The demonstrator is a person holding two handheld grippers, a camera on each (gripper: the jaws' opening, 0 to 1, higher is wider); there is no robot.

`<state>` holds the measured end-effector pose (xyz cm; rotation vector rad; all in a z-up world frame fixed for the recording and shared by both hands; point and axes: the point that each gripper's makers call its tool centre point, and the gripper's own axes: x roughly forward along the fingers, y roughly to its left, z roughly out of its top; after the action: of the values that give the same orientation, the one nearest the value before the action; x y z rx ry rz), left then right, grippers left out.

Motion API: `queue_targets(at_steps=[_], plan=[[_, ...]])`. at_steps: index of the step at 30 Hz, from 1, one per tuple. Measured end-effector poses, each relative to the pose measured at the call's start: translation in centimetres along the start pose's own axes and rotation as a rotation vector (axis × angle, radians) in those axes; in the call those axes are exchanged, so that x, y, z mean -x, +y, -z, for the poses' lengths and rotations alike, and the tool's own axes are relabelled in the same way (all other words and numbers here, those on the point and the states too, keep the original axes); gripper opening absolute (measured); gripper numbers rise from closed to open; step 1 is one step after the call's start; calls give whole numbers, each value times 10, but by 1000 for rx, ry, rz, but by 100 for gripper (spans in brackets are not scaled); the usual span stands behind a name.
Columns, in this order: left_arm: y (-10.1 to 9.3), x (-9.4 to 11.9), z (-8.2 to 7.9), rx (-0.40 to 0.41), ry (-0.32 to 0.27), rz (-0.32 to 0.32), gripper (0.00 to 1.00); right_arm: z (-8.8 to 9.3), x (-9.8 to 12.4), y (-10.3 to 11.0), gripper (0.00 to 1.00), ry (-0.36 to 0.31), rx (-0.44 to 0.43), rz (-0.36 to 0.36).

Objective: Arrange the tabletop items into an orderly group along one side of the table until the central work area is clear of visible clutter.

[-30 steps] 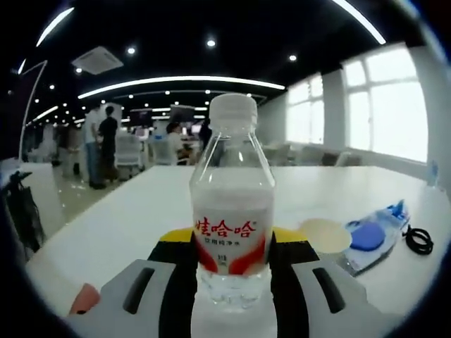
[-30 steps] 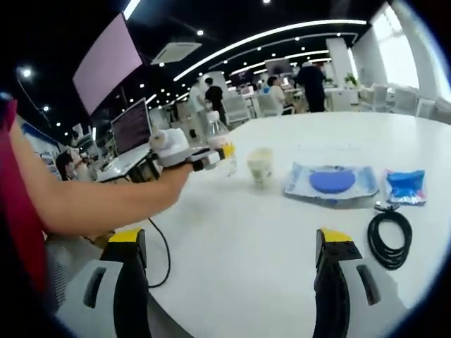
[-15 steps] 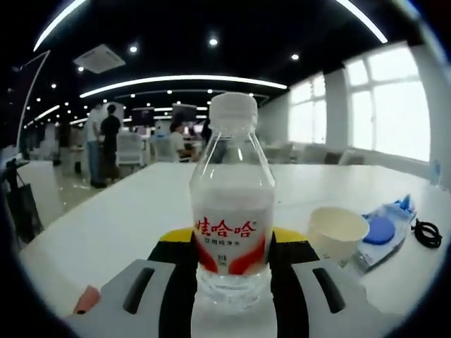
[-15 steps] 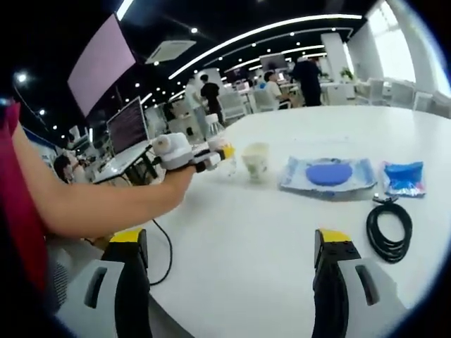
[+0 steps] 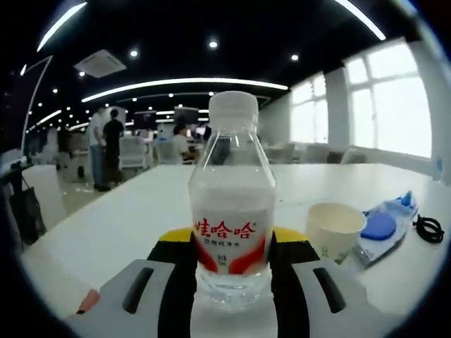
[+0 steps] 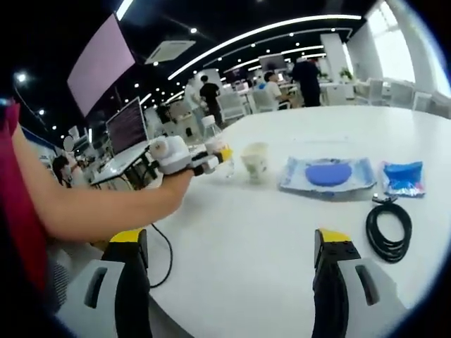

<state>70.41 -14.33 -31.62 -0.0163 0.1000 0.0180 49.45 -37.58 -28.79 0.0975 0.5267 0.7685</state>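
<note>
Quick count of what's on the white table [image 6: 282, 232]: one water bottle [image 5: 232, 211], one paper cup [image 5: 336, 229], one clear packet with a blue disc inside [image 6: 328, 174], one smaller blue packet [image 6: 404, 179], and one coiled black cable [image 6: 387, 236]. So five items total.

The left gripper [image 5: 232, 282] has the bottle pinched upright between its yellow-tipped jaws, white cap on, red-and-white label facing the camera. In the right gripper view you can see that same left gripper [image 6: 211, 156] out over the far-left part of the table, bottle in its grip, just beside the cup. The cup stands upright, open end up, and the disc packet lies near it on the other side. The small blue packet sits just past the disc packet, and the cable coil lies near both, closer to the right gripper.

The right gripper [image 6: 232, 282] hangs over the near side of the table with its jaws spread wide and nothing between them.

Room-wise, the big stretch of tabletop in front of the right gripper is bare. The table's left edge curves off close behind the bottle, with a thin black cord [image 6: 165, 257] trailing over it.
</note>
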Motion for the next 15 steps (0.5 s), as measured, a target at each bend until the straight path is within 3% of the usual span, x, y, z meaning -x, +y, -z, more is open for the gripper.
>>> queue_targets(at_steps=[15], plan=[[1,3,4,-5,32,-2,39,-1,-1,0,97,-5,6,-1]])
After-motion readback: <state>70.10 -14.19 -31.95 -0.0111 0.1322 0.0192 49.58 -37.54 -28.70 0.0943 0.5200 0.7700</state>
